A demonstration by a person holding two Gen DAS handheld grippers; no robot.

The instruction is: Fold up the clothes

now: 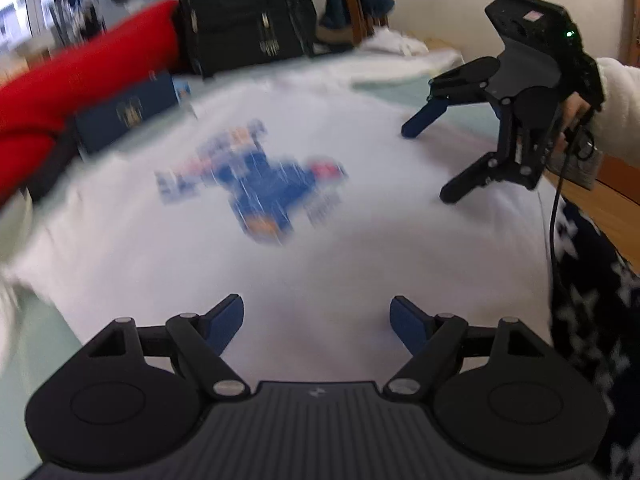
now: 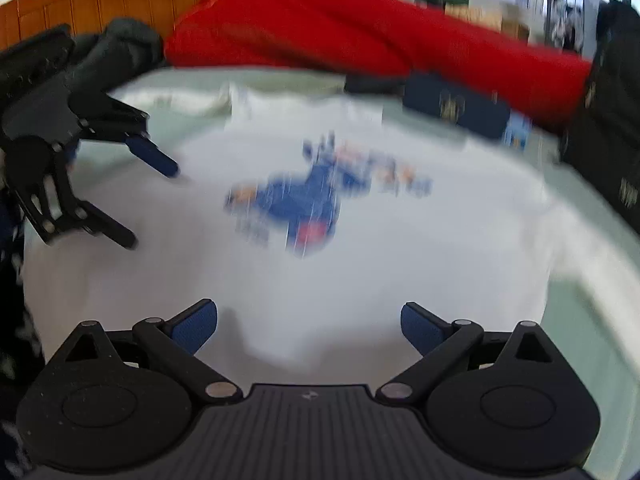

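shirt spread flat, print up, ready for folding.
left tongs and right tongs gape wide, empty, poised over its near hem.

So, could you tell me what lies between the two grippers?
Only the white T-shirt: the left gripper and right gripper have bare cloth between them in both wrist views.

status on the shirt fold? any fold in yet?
Done: white shirt lies spread flat on the bed, print up. No fold shows. In hand: nothing; left gripper and right gripper hover open over its near edge. Left: grab the edge and make every fold.
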